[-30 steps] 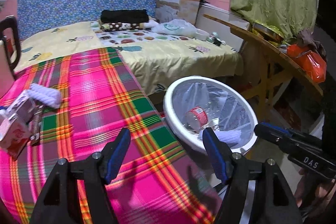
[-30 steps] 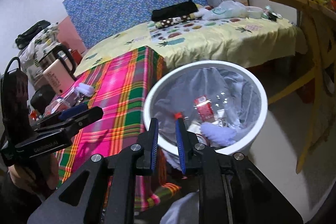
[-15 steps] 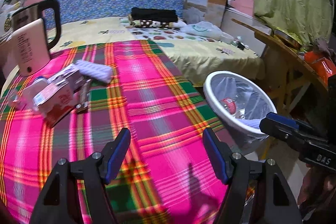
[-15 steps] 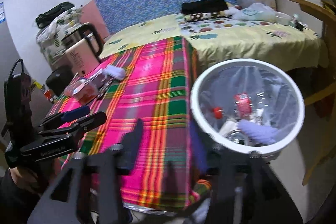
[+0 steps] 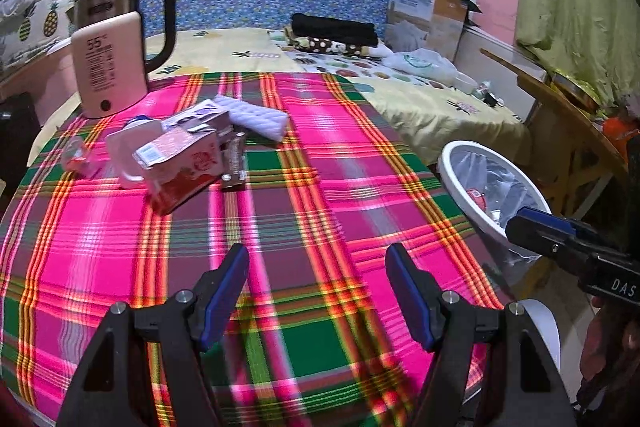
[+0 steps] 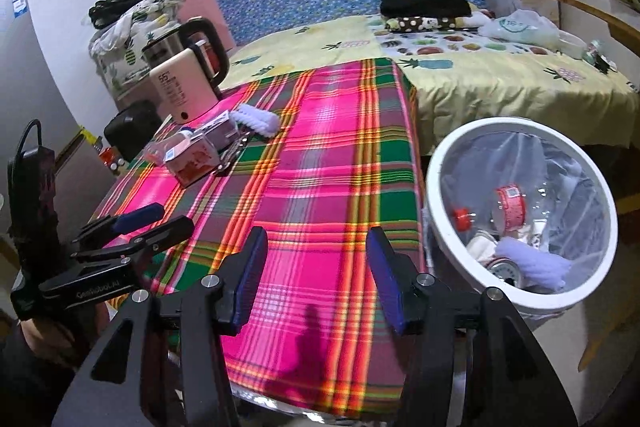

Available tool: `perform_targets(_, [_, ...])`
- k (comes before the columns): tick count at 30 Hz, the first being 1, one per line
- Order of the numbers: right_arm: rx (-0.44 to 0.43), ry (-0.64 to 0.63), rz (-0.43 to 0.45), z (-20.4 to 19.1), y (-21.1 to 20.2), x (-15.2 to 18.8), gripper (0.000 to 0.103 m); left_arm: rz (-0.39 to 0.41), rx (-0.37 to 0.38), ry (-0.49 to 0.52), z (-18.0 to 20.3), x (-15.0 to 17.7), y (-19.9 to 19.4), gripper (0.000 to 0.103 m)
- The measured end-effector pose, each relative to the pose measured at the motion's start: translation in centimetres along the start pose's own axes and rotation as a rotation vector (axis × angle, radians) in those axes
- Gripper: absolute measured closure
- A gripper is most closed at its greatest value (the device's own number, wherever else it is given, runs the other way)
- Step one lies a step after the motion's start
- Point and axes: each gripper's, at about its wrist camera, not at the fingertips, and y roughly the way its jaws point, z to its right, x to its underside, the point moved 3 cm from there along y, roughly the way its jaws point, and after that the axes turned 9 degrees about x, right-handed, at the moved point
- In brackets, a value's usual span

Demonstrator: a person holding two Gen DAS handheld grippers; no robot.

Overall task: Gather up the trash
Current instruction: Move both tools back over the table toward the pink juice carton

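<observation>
A pile of trash lies at the far left of the plaid table: a red-and-white carton (image 5: 180, 163) (image 6: 192, 163), a white cup (image 5: 128, 151), a dark wrapper (image 5: 234, 163) and a white crumpled tissue (image 5: 256, 115) (image 6: 258, 119). The white bin (image 5: 452, 155) (image 6: 520, 123), lined with clear plastic, stands on the floor off the table's right edge. It holds a red-labelled bottle (image 6: 510, 205), a red cap and a pale tissue. My left gripper (image 5: 316, 255) hangs open over the near tablecloth, well short of the pile. My right gripper (image 6: 317, 239) is open and holds nothing, at the table's near right edge beside the bin.
A pink electric kettle (image 5: 108, 67) (image 6: 184, 83) stands behind the pile at the table's far left. Beyond the table is a bed with a yellow sheet (image 5: 420, 99), folded clothes and boxes. A wooden table (image 5: 560, 107) stands right of the bin.
Both grippers swung left, away from the bin and toward the table. The right jaws went from nearly shut to open, and a red-capped piece now lies in the bin.
</observation>
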Motion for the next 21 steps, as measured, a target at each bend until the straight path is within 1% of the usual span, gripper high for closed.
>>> perform_targets(2, [-0.007, -0.009, -0.008, -0.5, 0.3, -0.1, 0.05, 0.003, -0.002, -0.006, -0.6, 0.0, -0.2, 0.031])
perform_targets(4, [-0.01, -0.017, -0.013, -1.0, 0.5, -0.1, 0.05, 0.011, -0.015, -0.009, -1.2, 0.0, -0.4, 0.034])
perform_targets(11, [-0.018, -0.053, -0.039, -2.5, 1.6, -0.4, 0.05, 0.027, -0.056, -0.028, -3.7, -0.8, -0.7, 0.034])
perform_targets(21, [-0.054, -0.08, -0.069, -3.9, 3.2, -1.3, 0.05, 0.048, -0.123, -0.028, -8.1, -3.5, 0.1, 0.034])
